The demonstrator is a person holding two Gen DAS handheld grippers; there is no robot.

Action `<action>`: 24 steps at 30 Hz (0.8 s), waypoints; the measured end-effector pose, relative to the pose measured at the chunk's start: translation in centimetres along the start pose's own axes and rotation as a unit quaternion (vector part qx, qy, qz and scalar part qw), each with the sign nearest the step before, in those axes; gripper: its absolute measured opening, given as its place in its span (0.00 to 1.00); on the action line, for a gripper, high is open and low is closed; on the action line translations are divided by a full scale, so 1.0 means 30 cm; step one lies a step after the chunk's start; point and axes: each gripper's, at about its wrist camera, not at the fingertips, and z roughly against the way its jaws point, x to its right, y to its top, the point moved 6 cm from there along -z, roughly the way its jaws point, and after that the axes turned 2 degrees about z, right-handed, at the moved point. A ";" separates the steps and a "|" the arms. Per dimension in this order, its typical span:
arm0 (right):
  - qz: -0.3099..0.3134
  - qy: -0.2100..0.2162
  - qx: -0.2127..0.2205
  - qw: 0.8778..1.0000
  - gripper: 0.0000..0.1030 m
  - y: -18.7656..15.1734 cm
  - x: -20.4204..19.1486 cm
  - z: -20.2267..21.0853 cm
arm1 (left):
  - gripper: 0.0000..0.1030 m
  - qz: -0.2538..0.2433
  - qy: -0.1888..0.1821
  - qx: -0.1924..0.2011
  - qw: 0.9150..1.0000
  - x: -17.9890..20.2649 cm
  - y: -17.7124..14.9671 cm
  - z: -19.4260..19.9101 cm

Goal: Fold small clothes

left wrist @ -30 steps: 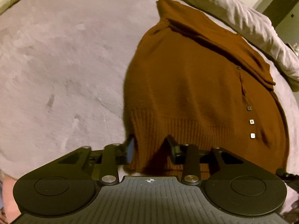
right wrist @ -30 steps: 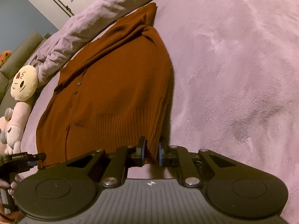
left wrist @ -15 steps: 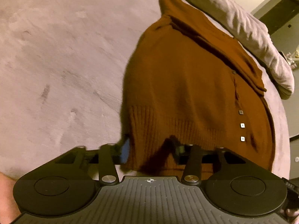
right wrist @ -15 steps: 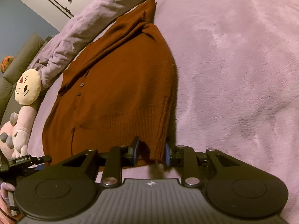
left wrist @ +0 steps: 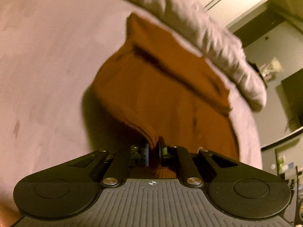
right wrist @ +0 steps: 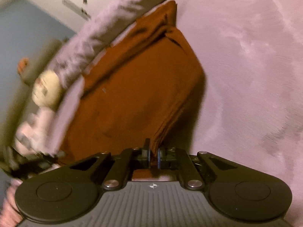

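A rust-brown knitted cardigan lies on a pinkish plush blanket, its far end near a rolled duvet. My left gripper is shut on the ribbed hem at its left corner and lifts it off the blanket. The cardigan also shows in the right wrist view. My right gripper is shut on the hem's right corner, also raised, so the near part of the garment hangs up and curls toward its far end. Both views are motion-blurred.
A rolled grey-lilac duvet runs along the far side of the cardigan. A cream-faced plush toy sits at the left in the right wrist view. Wardrobe doors and room furniture stand beyond the bed.
Both grippers closed on the hem corners and lifted them. The hem rose off the blanket and moved toward the cardigan's far end; the buttons went out of sight.
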 end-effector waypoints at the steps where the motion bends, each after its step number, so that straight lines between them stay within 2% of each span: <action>1: -0.009 0.010 0.009 1.000 0.05 0.025 -0.008 -0.001 | 0.11 -0.002 -0.003 0.011 1.000 0.014 0.032 0.000; 4: -0.018 0.030 0.040 0.999 0.05 0.129 -0.045 -0.011 | 0.11 -0.003 -0.001 0.040 0.999 0.049 0.130 -0.011; 6: 0.005 0.026 0.065 0.998 0.05 0.211 -0.086 -0.027 | 0.11 -0.009 0.002 0.060 0.998 0.069 0.202 -0.030; 9: 0.036 0.005 0.093 0.995 0.05 0.323 -0.132 -0.070 | 0.10 -0.020 0.012 0.088 0.996 0.100 0.300 -0.061; 14: 0.082 -0.041 0.120 0.989 0.05 0.485 -0.170 -0.169 | 0.10 -0.037 0.045 0.100 0.993 0.111 0.422 -0.151; 18: 0.130 -0.088 0.124 0.980 0.05 0.563 -0.190 -0.274 | 0.10 -0.063 0.092 0.096 0.989 0.090 0.465 -0.262; 21: 0.161 -0.114 0.114 0.974 0.05 0.580 -0.187 -0.345 | 0.11 -0.094 0.123 0.085 0.984 0.073 0.464 -0.326; 24: 0.190 -0.144 0.103 0.966 0.10 0.576 -0.173 -0.390 | 0.21 -0.100 0.148 0.082 0.980 0.045 0.462 -0.357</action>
